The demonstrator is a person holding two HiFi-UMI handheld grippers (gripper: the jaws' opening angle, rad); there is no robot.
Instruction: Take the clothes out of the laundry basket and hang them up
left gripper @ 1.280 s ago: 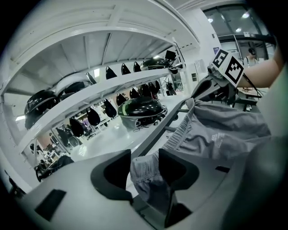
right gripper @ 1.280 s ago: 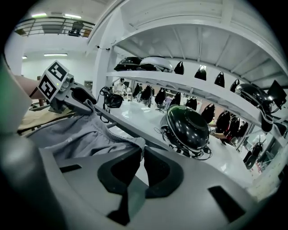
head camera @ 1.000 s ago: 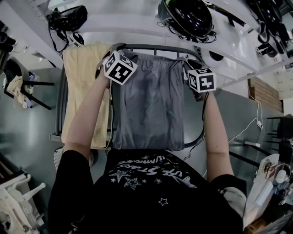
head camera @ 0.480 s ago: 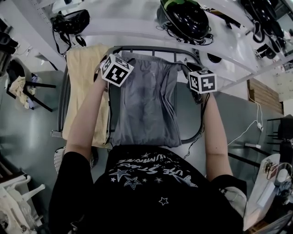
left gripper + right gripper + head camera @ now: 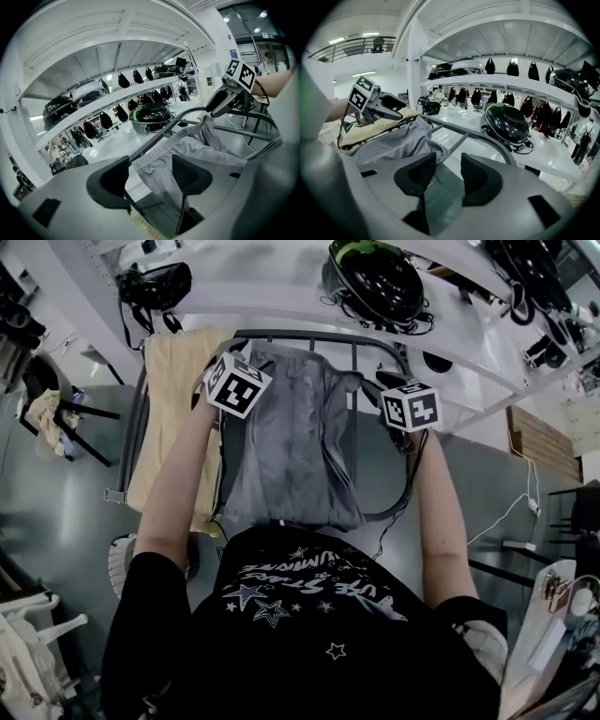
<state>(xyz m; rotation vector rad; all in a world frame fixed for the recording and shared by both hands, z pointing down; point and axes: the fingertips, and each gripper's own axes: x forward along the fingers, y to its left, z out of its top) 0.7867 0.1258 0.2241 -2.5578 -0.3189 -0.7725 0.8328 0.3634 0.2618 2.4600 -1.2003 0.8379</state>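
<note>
We take this for a lab or workshop hall rather than a home; at twelve o'clock in the head view runs a long white shelf (image 5: pixel 281 301) bearing a black domed helmet (image 5: pixel 375 277) with loose leads; the right gripper view shows more white shelving, black items (image 5: pixel 512 67) hung in a row at one o'clock, strip lights (image 5: pixel 370 34) and a gallery railing (image 5: pixel 356 44) at ten o'clock; the floor (image 5: pixel 56 512) is smooth grey, a cable (image 5: pixel 518 505) trailing at four o'clock; a metal drying rack (image 5: pixel 309 336) stands against the shelf.
</note>
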